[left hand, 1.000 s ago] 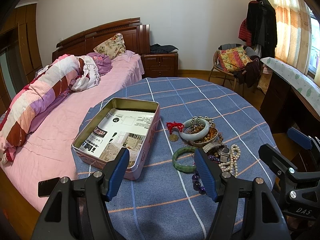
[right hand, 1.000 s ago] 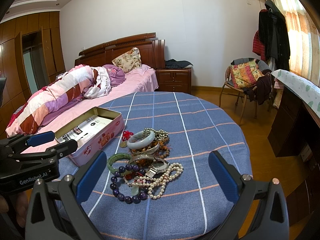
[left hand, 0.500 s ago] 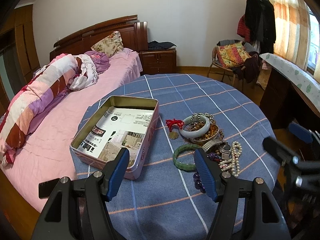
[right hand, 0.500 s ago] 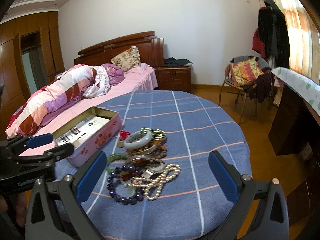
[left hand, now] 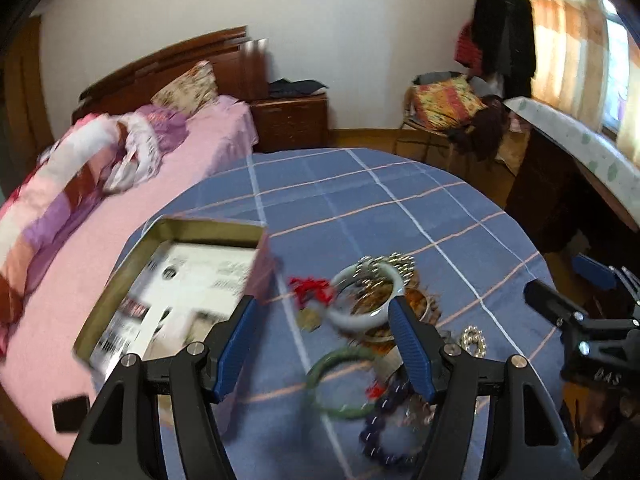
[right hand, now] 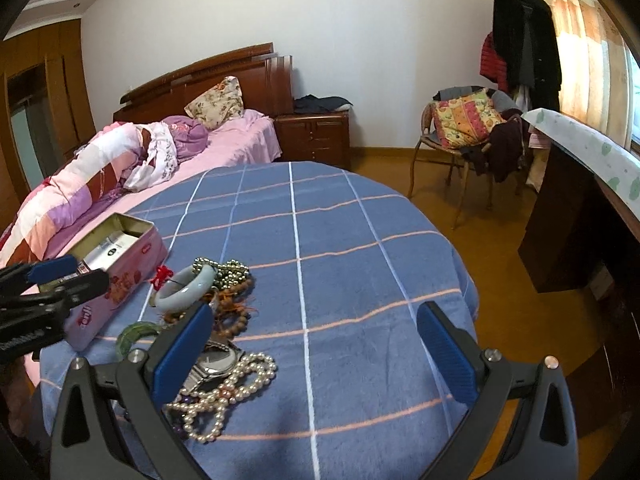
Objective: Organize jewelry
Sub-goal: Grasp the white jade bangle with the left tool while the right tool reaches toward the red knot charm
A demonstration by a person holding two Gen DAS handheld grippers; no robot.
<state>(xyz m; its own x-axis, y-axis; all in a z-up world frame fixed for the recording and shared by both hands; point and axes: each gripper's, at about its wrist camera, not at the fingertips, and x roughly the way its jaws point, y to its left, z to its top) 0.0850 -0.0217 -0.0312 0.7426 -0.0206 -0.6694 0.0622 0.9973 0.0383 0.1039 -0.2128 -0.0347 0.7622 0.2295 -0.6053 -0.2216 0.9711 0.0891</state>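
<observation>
— Through our left wrist view?
— Our left gripper (left hand: 322,322), spread wide and empty, has moved closer over the pale jade bangle (left hand: 362,296) beside the open pink metal tin (left hand: 176,284); picture blurred.
— Right wrist view?
— Our right gripper (right hand: 316,340), released, has shifted right; white pearl necklace (right hand: 228,392) lies by its left finger.

Black claw (left hand: 322,320), blue ribbed pads (left hand: 234,342), silver screws (left hand: 194,347)

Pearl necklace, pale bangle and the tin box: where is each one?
Pearl necklace (right hand: 228,390): right wrist view, on its looped strands.
Pale bangle (right hand: 182,294): right wrist view, on its near rim.
Tin box (right hand: 120,280): right wrist view, on its pink side wall.
</observation>
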